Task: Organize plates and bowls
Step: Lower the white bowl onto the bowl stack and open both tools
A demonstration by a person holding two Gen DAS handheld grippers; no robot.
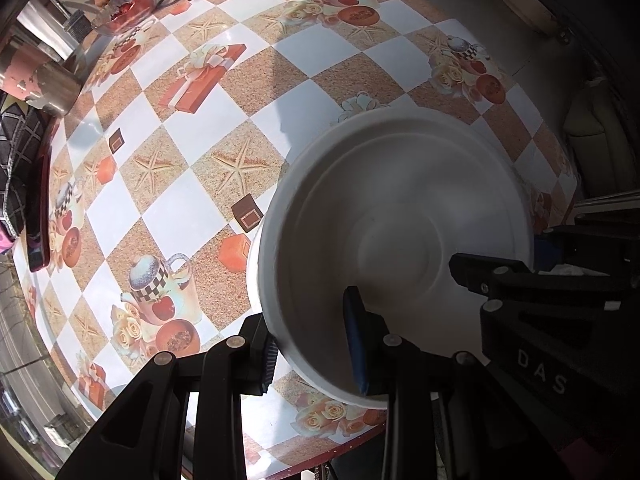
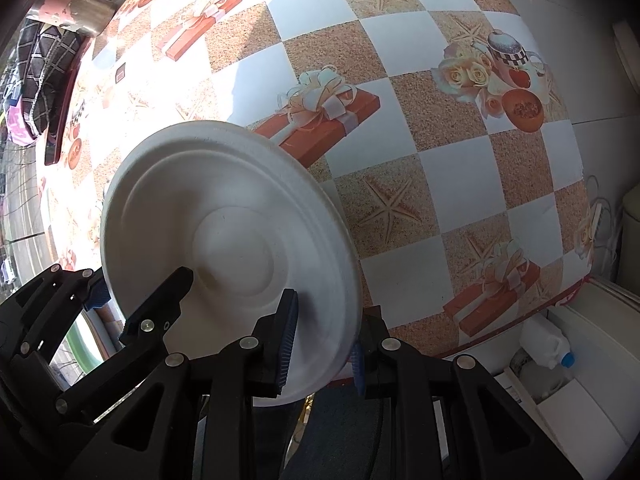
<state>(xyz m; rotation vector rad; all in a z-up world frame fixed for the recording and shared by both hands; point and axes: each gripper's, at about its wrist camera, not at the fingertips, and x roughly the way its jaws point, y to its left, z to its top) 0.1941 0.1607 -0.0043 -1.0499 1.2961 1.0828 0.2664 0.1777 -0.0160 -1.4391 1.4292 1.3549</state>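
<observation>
A white paper bowl [image 1: 400, 224] is held above the round table [image 1: 192, 148] with its checkered cloth. My left gripper [image 1: 312, 348] straddles its near-left rim, one pad outside, one inside, with a visible gap around the wall. In the right wrist view the same white bowl [image 2: 228, 236] fills the lower left. My right gripper [image 2: 324, 344] straddles its right rim, jaws spread a little wider than the rim. The right gripper's fingers [image 1: 500, 276] show in the left wrist view, and the left gripper's fingers [image 2: 160, 304] in the right wrist view.
A metal tin [image 1: 44, 84], a dark checked cloth [image 1: 20, 152] and a glass dish with red contents [image 1: 124, 12] sit at the table's far left. A white bottle [image 2: 548, 344] stands on the floor right of the table edge.
</observation>
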